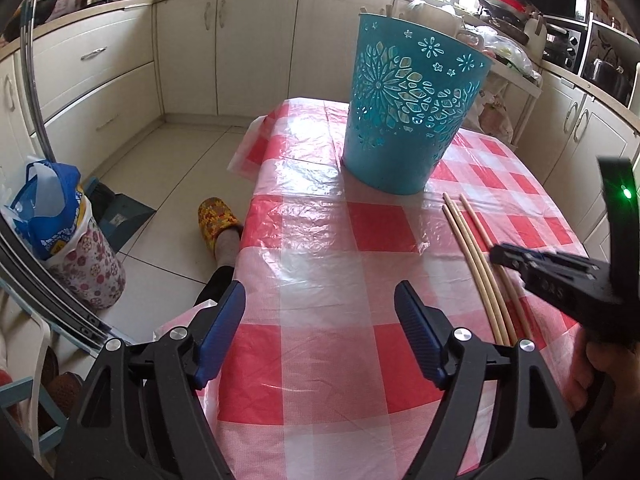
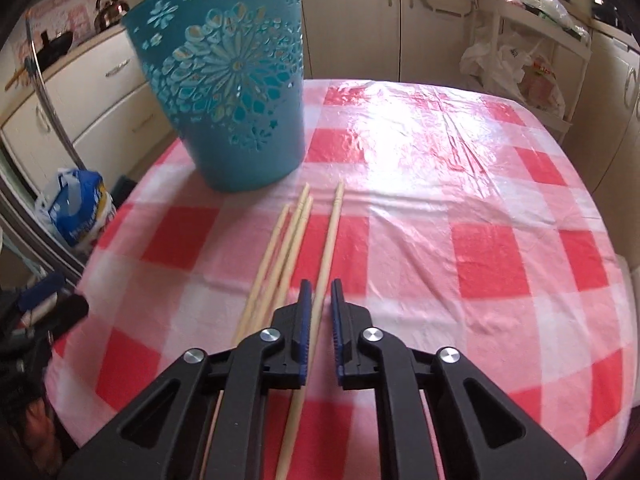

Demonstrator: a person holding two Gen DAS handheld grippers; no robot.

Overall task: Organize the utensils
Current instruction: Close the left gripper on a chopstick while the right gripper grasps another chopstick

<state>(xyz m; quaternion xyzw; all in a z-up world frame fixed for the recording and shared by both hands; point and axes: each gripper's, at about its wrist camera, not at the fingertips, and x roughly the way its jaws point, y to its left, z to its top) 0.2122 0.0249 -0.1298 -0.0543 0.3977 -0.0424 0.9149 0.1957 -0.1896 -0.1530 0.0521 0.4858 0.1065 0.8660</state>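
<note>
1. Left gripper (image 1: 320, 322): fingers spread wide, holding nothing, above the checked tablecloth (image 1: 320, 240).
2. Right gripper (image 2: 319, 304): fingers narrowly apart, straddling the rightmost chopstick (image 2: 330, 236); contact cannot be told.
3. Chopsticks (image 2: 288, 240): four, lying roughly parallel on the cloth, tips near the basket.
4. Teal cut-out basket (image 2: 228, 92): upright on the table.
</note>
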